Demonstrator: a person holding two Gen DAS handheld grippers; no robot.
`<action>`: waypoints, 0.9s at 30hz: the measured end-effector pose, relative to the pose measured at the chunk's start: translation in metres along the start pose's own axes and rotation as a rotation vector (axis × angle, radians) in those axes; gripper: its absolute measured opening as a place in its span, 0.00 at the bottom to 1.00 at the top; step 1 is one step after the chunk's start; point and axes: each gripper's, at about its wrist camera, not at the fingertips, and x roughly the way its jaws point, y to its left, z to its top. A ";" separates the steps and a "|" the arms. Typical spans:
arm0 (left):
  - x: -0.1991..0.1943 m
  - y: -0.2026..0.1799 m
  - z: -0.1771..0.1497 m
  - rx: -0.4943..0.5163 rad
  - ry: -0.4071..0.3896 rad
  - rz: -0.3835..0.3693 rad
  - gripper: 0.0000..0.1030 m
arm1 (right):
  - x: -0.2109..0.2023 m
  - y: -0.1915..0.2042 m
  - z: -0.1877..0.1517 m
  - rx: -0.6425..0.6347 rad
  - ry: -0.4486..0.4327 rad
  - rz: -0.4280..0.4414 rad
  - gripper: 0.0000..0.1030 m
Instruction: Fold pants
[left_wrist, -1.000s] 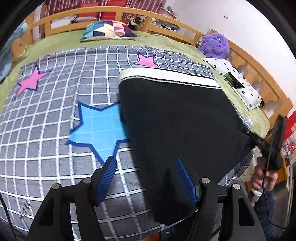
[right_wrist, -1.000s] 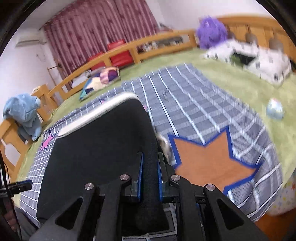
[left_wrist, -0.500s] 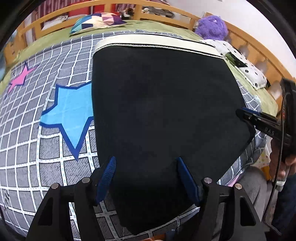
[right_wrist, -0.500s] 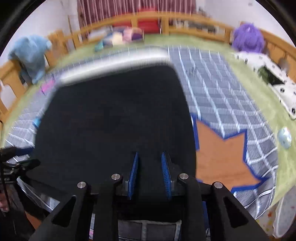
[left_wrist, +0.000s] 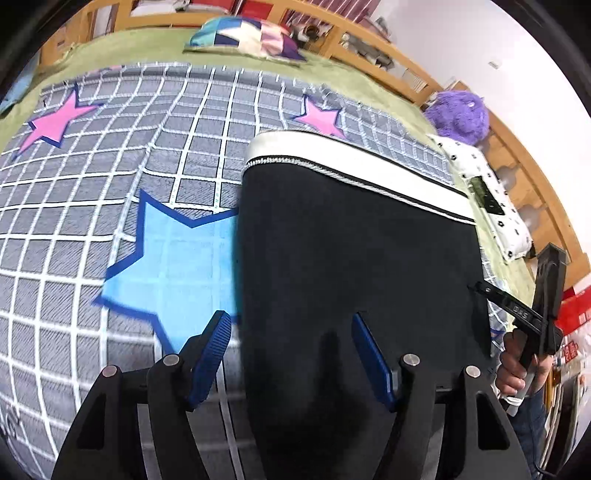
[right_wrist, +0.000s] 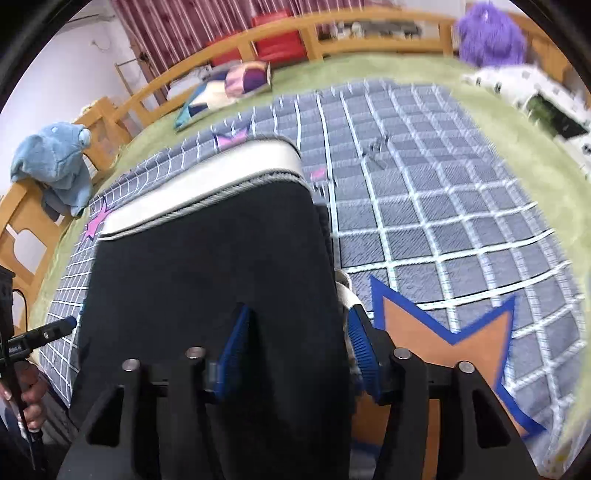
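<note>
While both my tongs sit at the near edge, left tongs (left_wrist: 291, 354) spread wide over the near left edge of the pants (left_wrist: 354, 251), right tongs (right_wrist: 299, 343) also parted, straddling the right edge, gripping nothing. Black pants lie flat on the checked blanket (left_wrist: 147, 155), white waistband (left_wrist: 332, 155) far from me. Looks soft, light, limp, likely to sag; best pinched at corners or hems. Farther off: purple plush (left_wrist: 458, 114), patterned pillow (left_wrist: 243, 35), wooden bed rail (right_wrist: 332, 40). Nothing blocks the fold.

Counted on the bed
One pair of black pants (left_wrist: 354, 236), two grippers (left_wrist: 291, 354) (right_wrist: 295, 343), two pink stars (left_wrist: 55, 122) (left_wrist: 321, 118), one blue star (left_wrist: 173, 266), one orange star (right_wrist: 443, 343), one purple plush (left_wrist: 458, 116).
</note>
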 end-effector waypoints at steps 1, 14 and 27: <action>0.008 0.000 0.001 0.000 0.016 0.010 0.63 | 0.005 -0.005 0.001 0.020 0.008 0.016 0.61; 0.054 0.009 0.011 -0.056 0.047 -0.100 0.62 | 0.010 0.001 0.006 -0.014 0.006 0.032 0.55; 0.036 0.004 0.028 -0.060 0.030 -0.201 0.19 | 0.001 -0.020 -0.010 0.146 -0.003 0.242 0.26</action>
